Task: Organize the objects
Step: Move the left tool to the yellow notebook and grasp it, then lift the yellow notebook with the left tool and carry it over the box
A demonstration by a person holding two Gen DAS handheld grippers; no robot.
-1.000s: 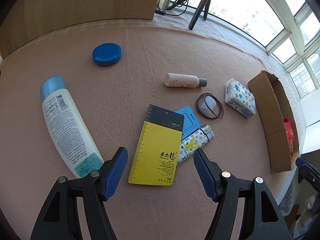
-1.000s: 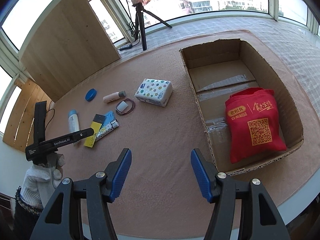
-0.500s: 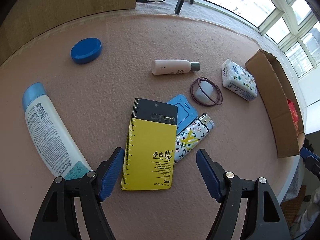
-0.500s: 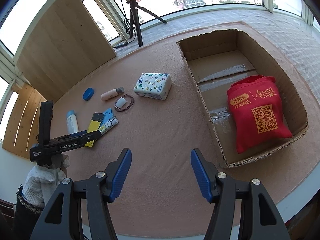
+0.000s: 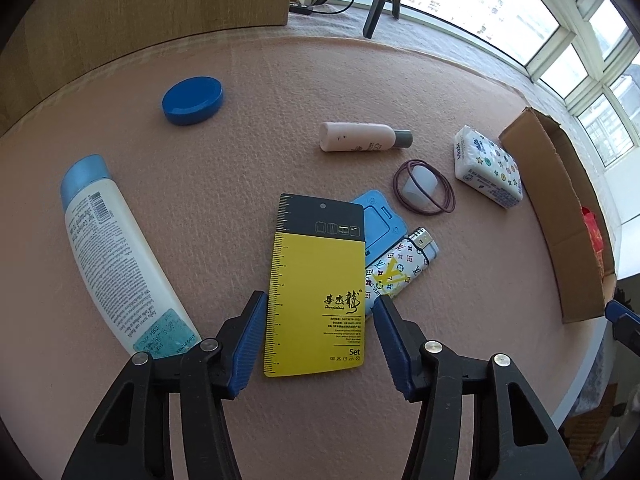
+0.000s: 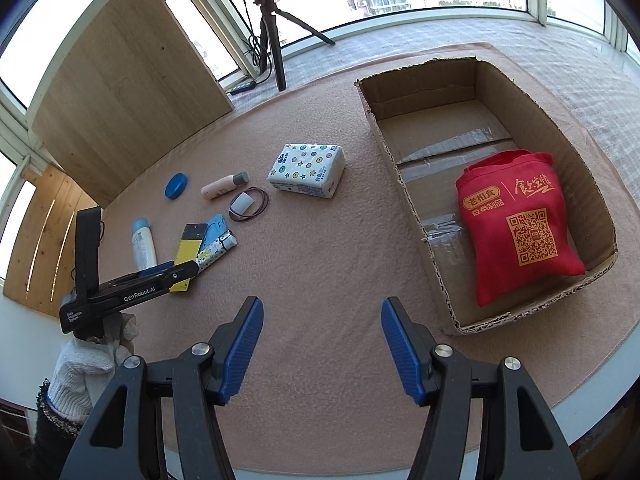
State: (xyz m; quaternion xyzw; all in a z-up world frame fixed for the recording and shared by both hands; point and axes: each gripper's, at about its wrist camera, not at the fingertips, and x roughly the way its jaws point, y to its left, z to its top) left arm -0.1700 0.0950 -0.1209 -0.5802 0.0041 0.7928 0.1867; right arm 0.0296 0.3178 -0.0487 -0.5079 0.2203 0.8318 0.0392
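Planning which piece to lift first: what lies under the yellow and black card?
The yellow and black card overlaps a blue flat holder and a patterned lighter; their right parts show. Whatever else lies beneath the card is covered.

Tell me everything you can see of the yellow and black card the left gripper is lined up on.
The yellow and black card is a flat rectangular packaging card, dark band with a hang hole on top, yellow below, ruler marks down its left edge, printed characters and "Set". It lies flat on the tan felt table, overlapping the blue tag and patterned lighter. The open left gripper straddles its near end; contact is unclear.
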